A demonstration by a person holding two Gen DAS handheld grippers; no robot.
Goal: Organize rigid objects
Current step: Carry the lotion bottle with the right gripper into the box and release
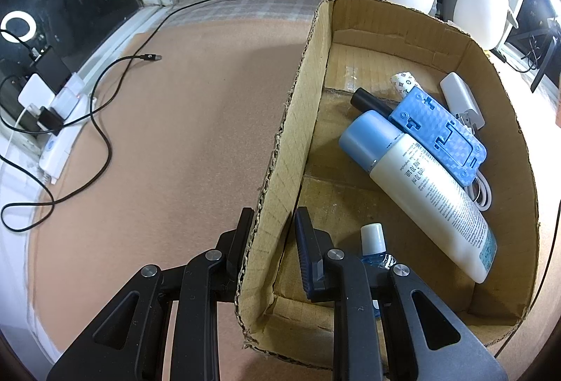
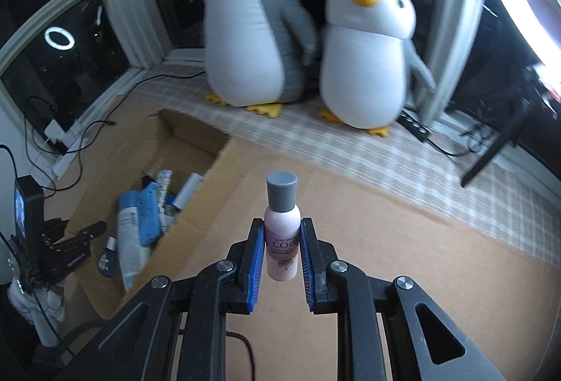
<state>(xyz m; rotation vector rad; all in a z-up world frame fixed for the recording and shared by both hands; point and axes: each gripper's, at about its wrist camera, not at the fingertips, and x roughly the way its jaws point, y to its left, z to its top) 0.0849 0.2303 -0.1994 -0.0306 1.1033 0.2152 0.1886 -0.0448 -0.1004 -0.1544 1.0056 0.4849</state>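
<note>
An open cardboard box (image 1: 505, 149) lies on the tan mat. Inside it are a white lotion bottle with a blue cap (image 1: 420, 184), a blue plastic stand (image 1: 441, 132), a small blue bottle with a white cap (image 1: 373, 242), a white charger (image 1: 461, 99), a black tube and a patterned tube. My left gripper (image 1: 273, 223) is shut on the box's left wall (image 1: 280, 170). My right gripper (image 2: 282, 230) is shut on a small pink bottle with a grey cap (image 2: 282, 230), held upright above the mat, right of the box (image 2: 207, 195).
Two plush penguins (image 2: 252, 30) (image 2: 368, 55) stand at the back by the window. A black cable (image 1: 101, 121) and a power strip with chargers (image 1: 52, 114) lie at the left edge. A black power strip (image 2: 417, 128) lies at the back right.
</note>
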